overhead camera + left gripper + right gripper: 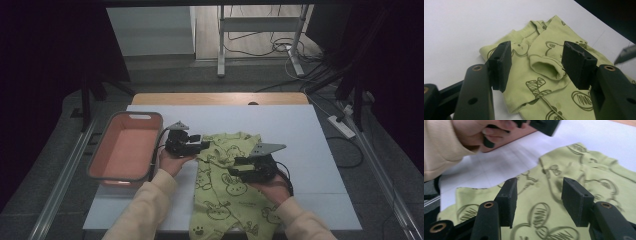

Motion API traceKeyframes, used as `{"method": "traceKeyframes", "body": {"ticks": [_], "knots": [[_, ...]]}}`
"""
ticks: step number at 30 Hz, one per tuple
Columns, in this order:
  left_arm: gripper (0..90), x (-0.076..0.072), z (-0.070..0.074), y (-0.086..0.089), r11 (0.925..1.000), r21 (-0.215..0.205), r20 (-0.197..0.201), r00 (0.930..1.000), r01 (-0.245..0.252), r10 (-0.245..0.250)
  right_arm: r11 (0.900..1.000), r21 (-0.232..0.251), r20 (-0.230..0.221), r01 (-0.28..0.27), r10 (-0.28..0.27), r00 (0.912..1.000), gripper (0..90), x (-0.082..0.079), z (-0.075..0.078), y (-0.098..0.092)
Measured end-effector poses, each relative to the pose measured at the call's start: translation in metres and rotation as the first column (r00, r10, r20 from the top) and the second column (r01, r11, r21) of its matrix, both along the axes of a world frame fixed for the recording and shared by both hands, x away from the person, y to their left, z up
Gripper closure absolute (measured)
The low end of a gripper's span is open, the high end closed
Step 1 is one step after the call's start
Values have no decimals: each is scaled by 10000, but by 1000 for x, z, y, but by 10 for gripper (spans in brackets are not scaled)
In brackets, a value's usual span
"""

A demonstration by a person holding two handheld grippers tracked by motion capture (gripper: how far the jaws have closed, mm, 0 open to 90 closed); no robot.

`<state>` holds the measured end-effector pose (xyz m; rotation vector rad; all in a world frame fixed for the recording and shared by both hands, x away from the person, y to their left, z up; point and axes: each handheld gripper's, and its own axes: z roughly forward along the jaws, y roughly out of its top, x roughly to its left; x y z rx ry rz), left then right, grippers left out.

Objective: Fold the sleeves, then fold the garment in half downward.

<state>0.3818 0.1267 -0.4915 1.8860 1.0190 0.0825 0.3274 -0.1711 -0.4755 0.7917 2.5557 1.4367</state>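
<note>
1. High view. Sleeves (150,205) of our forearms come in nearest the camera. We hold the left gripper (202,145) over the left shoulder of the green garment (225,200), and the right gripper (234,169) over its chest. The garment lies flat on the white table (300,135), its long axis running from the collar at the far end toward us. A pink basket (125,147) stands left of it, just beside our left hand.

2. Left gripper view. Our two black jaws stand well apart with nothing gripped. Beyond them lies the folded-in sleeve cuff (545,68), its opening facing us, in line with the gap and slightly ahead. We judge this hand the nearer one to that sleeve.

3. Right gripper view. These jaws are also parted and hold nothing; printed cloth lies below and ahead of them. The left hand (486,130) shows farther off, beyond the garment's edge.
</note>
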Motion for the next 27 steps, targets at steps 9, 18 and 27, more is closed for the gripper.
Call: {"method": "traceKeyframes", "body": {"ticks": [9,18,27], "knots": [[403,0,4,4,10000,-70,-52,10000,57,-58,9974,71,12,713,-713,9975,463,11,3,-20],[395,-1,7,4,10000,-79,7,10000,45,-45,9943,87,14,1061,-1061,9944,463,19,2,-29],[387,1,4,11,9999,-148,-93,9999,-65,63,9914,13,-39,1309,-1308,9914,463,32,-1,-31]]}}
